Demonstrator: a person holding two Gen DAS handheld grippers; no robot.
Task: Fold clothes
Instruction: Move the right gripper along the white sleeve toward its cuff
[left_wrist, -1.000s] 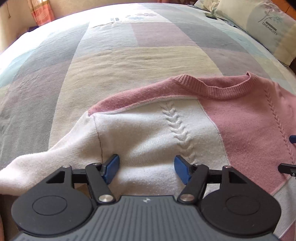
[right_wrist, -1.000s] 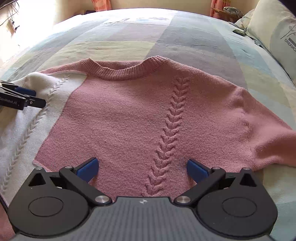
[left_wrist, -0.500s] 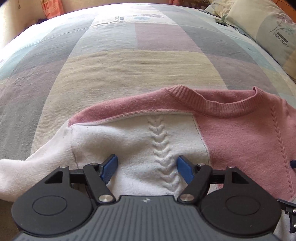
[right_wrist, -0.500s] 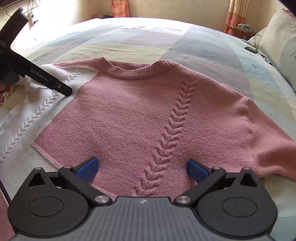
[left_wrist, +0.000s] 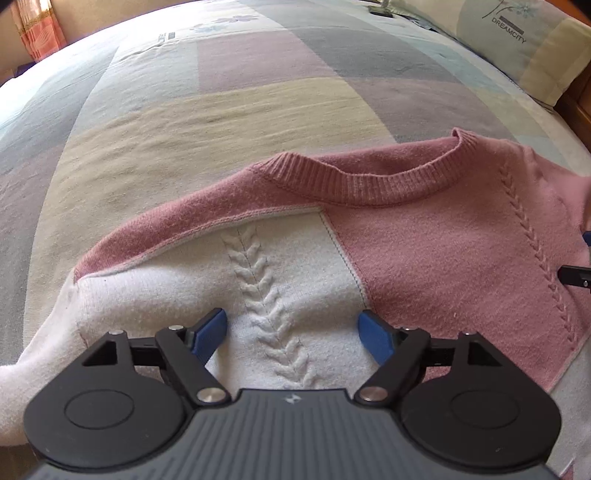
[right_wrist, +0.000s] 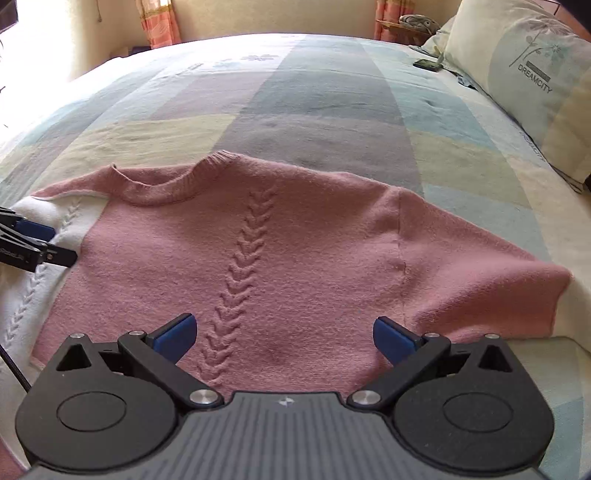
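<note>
Right wrist: soft cable-knit pink sweater (right_wrist: 295, 251)

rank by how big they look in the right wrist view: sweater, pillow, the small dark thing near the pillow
1. sweater, spread flat, fills most of the middle.
2. pillow, cut off by the picture's edge, so its full size is unsure.
3. small dark thing, tiny; it lies far from the camera, so it may look smaller than it is.
</note>
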